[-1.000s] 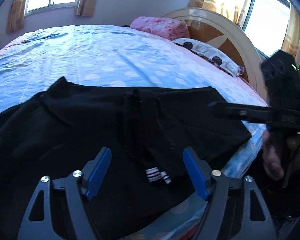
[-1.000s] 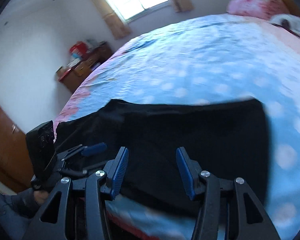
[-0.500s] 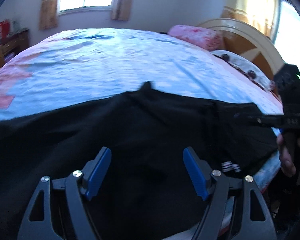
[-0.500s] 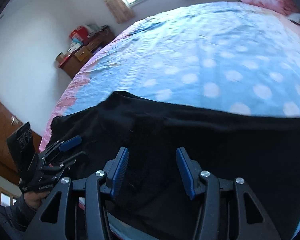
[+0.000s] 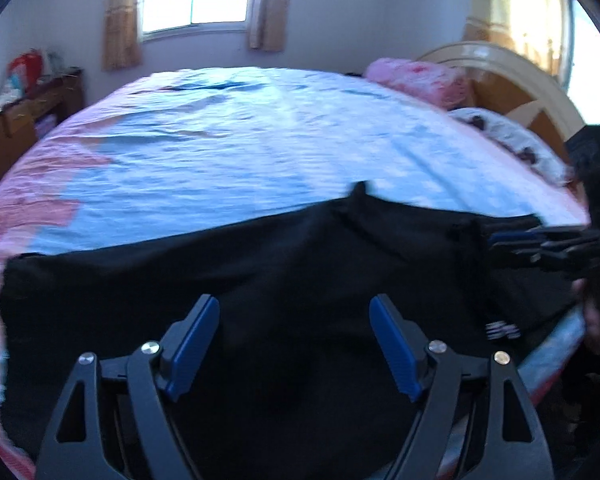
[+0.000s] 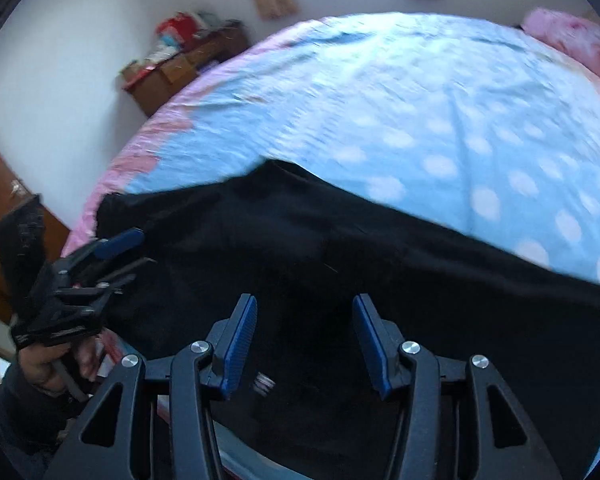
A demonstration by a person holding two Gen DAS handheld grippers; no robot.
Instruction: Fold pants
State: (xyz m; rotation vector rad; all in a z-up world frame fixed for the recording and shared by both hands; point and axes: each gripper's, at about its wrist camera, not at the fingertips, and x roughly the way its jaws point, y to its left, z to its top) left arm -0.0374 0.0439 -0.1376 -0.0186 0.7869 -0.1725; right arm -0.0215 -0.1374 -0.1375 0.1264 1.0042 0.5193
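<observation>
While the black fabric pants (image 5: 300, 280) lie spread along the near edge of the bed's light-blue, white-dotted sheet (image 5: 240, 152), both tools have swung sideways over them since a second ago. The left wrist view then had the drawstring with its striped tips right between the blue pads; now those striped tips (image 5: 502, 330) sit far off to the right of the left gripper (image 5: 296, 344), so the tool has travelled toward the leg end of the garment. Its jaws are opening, wide apart, with only flat cloth beneath them and nothing pinched. The right gripper (image 6: 304, 344) stands about half spread — open too, pads clear of the fabric, with a small metal-looking bit (image 6: 264, 384) just below them.

That shift suggests the hands are taking up stations for the fold rather than gripping yet; no fold looks begun.

The pants' long axis runs left to right across both tools, square to the way the fingers point. The drawstring end lies toward the right gripper's side, the far end out past the left gripper's left finger — near the sheet's pink border (image 5: 24, 216).
</observation>
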